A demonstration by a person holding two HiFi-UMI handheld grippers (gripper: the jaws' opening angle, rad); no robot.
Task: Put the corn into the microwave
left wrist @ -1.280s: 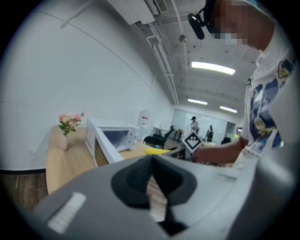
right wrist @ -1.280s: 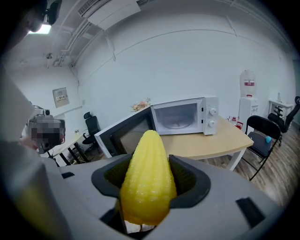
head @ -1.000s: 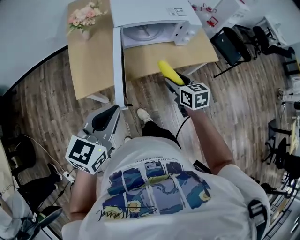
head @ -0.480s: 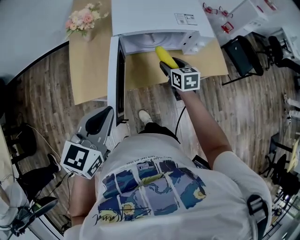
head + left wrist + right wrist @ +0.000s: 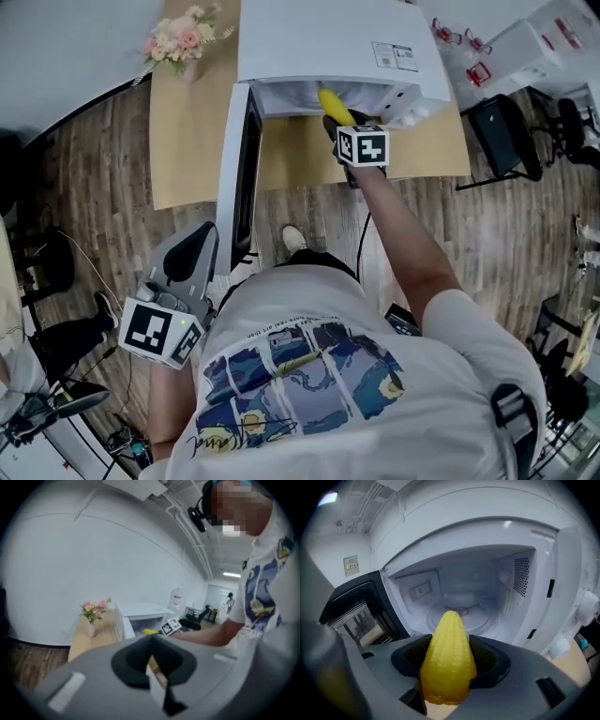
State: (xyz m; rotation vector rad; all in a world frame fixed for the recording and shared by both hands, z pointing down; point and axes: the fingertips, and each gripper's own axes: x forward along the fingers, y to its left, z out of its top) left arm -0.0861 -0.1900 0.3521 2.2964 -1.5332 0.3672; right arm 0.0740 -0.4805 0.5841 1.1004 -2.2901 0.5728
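- Head view: the microwave (image 5: 328, 47) sits on the table (image 5: 192, 141) with its door (image 5: 239, 178) swung wide open to the left.
- A second ago the right gripper (image 5: 342, 127) was well short of the microwave, out over the table's near edge. Now it is up at the mouth of the oven. The corn (image 5: 332, 103) it carries points in, with its tip just crossing under the microwave's front lip.
- The left gripper (image 5: 192, 248) hangs low by the person's side, well away from the microwave and below the open door. It has hardly shifted and takes no part in this.
- Left gripper view: the left gripper (image 5: 152, 677) has its jaws drawn narrow with nothing between them. Far off, flowers (image 5: 93, 611) stand to the left of the microwave (image 5: 140, 613). A sliver of yellow corn (image 5: 150, 631) shows at the microwave's opening.
- Right gripper view: the right gripper (image 5: 449, 667) is clamped on the thick end of the corn (image 5: 447, 658), one jaw on each side. The cob's tip aims straight at the glass plate (image 5: 478, 616) on the microwave's floor. The door (image 5: 356, 616) stands clear at the left.
- To my eye the carry is nearly over. The cob is at the threshold but not yet inside or set down. What remains is a short push in over the plate, a lowering, and letting go, with care that the gripper clears the upper lip of the microwave.
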